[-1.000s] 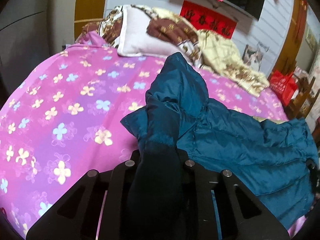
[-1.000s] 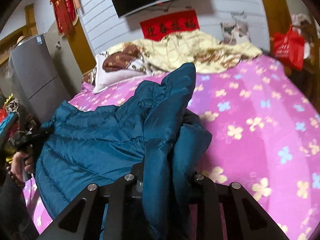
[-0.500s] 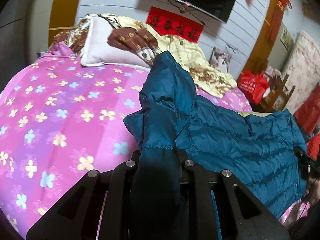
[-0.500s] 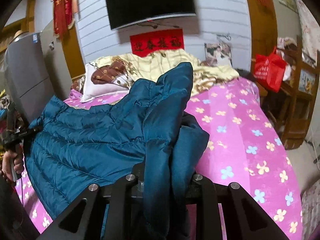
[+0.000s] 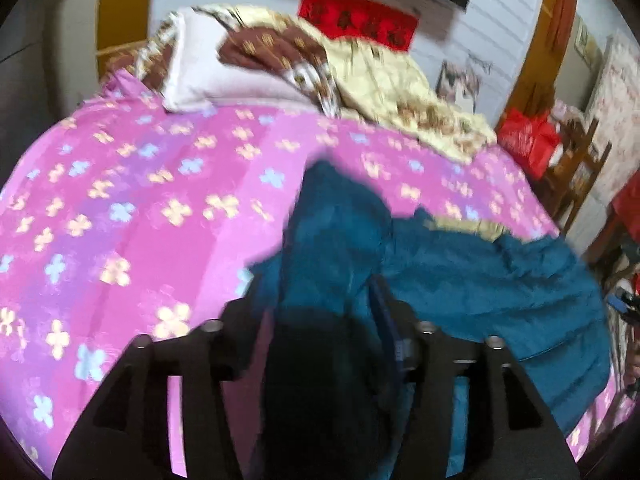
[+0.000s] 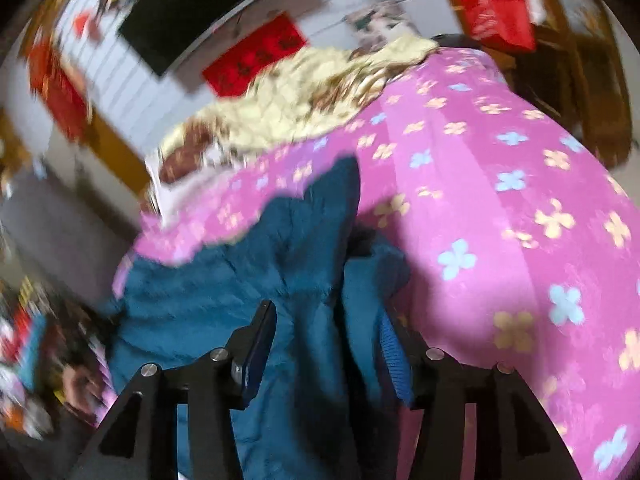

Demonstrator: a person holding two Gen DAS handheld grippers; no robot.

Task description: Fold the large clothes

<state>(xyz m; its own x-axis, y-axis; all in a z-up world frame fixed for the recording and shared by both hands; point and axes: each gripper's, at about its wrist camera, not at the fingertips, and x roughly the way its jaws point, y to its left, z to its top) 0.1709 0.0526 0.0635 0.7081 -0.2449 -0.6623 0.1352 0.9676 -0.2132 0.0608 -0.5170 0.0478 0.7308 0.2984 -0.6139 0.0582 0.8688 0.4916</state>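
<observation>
A: Up close, the left tongs [image 5: 320,344] have just been opening, dark sleeve fabric of the teal quilted puffer jacket [image 5: 480,288] lying loose between the parted jaws, released.

B: Same on the other side: the right tongs [image 6: 332,344] have just been opening too, spread wide, a fold of jacket [image 6: 224,292] draped between them, not pinched.

A: Where's the jacket itself?

B: Slumped on the bed, on the pink bedspread with yellow and blue flowers [image 5: 152,184].

A: Beyond it?

B: A white pillow [image 5: 208,76] and a crumpled cream-and-brown floral quilt [image 5: 400,96] at the head, then a red banner with dark characters [image 5: 360,28] on the white panelled wall. All rather blurred.
</observation>
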